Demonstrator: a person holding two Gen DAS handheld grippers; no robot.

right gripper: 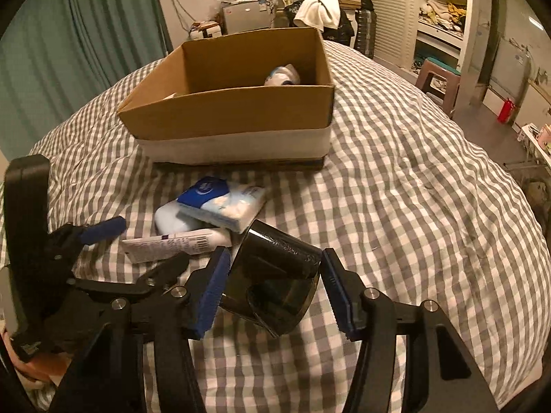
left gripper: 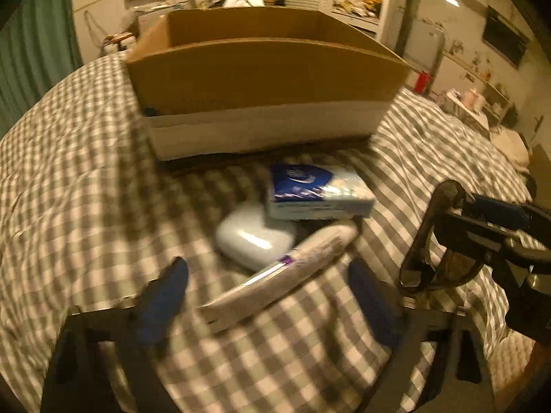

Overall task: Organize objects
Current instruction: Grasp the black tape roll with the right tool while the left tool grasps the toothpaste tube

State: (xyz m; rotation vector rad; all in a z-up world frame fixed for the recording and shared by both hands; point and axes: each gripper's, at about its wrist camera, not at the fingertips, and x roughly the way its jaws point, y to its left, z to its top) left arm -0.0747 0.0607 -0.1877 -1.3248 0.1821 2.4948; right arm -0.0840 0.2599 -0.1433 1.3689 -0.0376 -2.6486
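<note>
A cardboard box (right gripper: 237, 110) stands on the checked bedspread, with a small white and blue item (right gripper: 283, 75) inside; it also shows in the left wrist view (left gripper: 265, 79). In front lie a blue and white tissue pack (left gripper: 318, 189), a white rounded case (left gripper: 255, 235) and a white tube (left gripper: 275, 275). My left gripper (left gripper: 272, 285) is open with its fingers either side of the tube. My right gripper (right gripper: 275, 292) is shut on a dark tape dispenser (right gripper: 275, 278), held just above the bed; it also shows at the right of the left wrist view (left gripper: 430, 241).
The checked bedspread (right gripper: 413, 206) spreads all round. Green curtains (right gripper: 69, 34) hang at the left. A desk with clutter, shelves (right gripper: 440, 10) and a stool (right gripper: 439, 79) stand beyond the bed.
</note>
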